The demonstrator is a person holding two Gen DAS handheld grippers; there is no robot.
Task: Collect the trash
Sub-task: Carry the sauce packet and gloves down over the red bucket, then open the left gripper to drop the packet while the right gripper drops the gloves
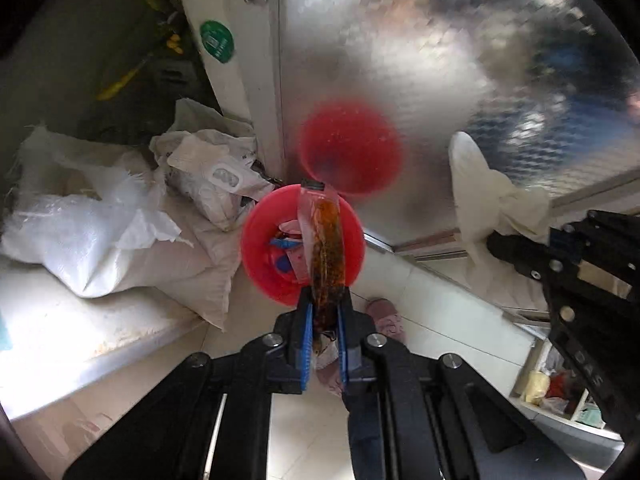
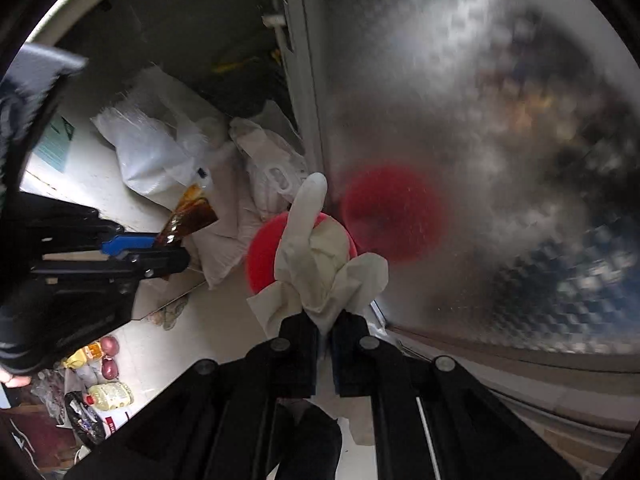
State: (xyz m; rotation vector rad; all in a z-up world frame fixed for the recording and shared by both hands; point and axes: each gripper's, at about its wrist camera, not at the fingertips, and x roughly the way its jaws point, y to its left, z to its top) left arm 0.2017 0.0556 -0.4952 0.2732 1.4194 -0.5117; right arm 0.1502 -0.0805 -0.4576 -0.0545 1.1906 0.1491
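The left gripper (image 1: 324, 312) is clamped on a clear plastic packet (image 1: 326, 248) that holds dark red-brown residue; the packet sticks out forward from between the blue pads (image 1: 306, 340). The packet hangs directly above a red bin (image 1: 256, 248), which stands on the pale tiled floor (image 1: 436, 312) against a textured metal door (image 1: 440, 60). The bin already contains red and blue scraps (image 1: 286, 246). White sacks (image 1: 100, 216) lie heaped to the left of the bin. The right gripper (image 2: 326, 320) is closed on a crumpled white tissue with a pale glove (image 2: 316, 248); one glove finger points upward. This bundle is also positioned over the red bin (image 2: 262, 252). The door shows a blurred red reflection (image 2: 394, 214) of the bin.
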